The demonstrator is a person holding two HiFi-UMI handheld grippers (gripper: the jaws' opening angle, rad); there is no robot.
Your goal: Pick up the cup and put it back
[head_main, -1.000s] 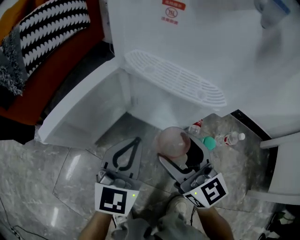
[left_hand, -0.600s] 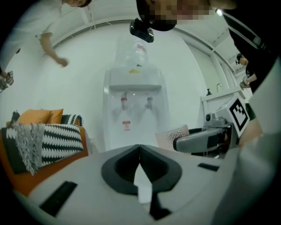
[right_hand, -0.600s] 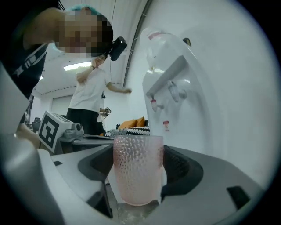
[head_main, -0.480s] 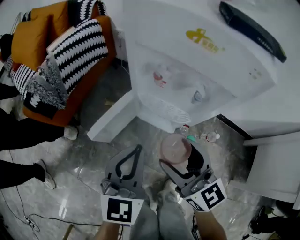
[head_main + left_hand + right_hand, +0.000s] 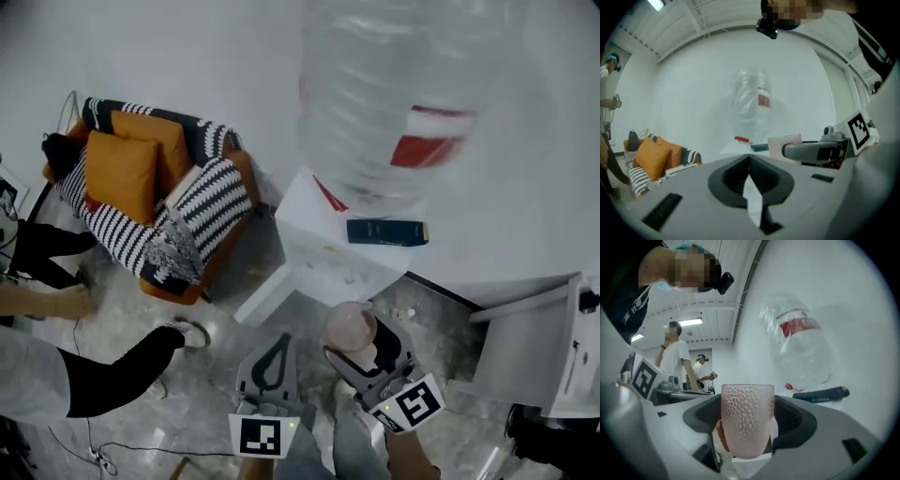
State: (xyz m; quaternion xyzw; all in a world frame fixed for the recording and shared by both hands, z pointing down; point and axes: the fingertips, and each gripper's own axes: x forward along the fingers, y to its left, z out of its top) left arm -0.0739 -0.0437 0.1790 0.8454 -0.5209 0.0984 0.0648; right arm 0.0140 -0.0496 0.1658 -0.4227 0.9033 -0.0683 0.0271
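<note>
A pink dimpled cup (image 5: 748, 420) stands upright between the jaws of my right gripper (image 5: 749, 409), which is shut on it. In the head view the cup (image 5: 350, 325) is held in the air by the right gripper (image 5: 364, 339), in front of a white water dispenser (image 5: 323, 246). My left gripper (image 5: 280, 337) hangs beside it on the left, shut with nothing in it. In the left gripper view its jaws (image 5: 750, 158) meet at the tip.
A large water bottle (image 5: 394, 103) sits on top of the dispenser, with a dark flat box (image 5: 387, 232) below it. An orange and striped sofa (image 5: 141, 178) stands at the left. A person's leg (image 5: 112, 380) is at lower left, white furniture (image 5: 530, 342) at the right.
The head view has swung up and away from the dispenser's tray, so the bottle on top shows. Both grippers keep their places low in the view, and the cup stays in the right one.
</note>
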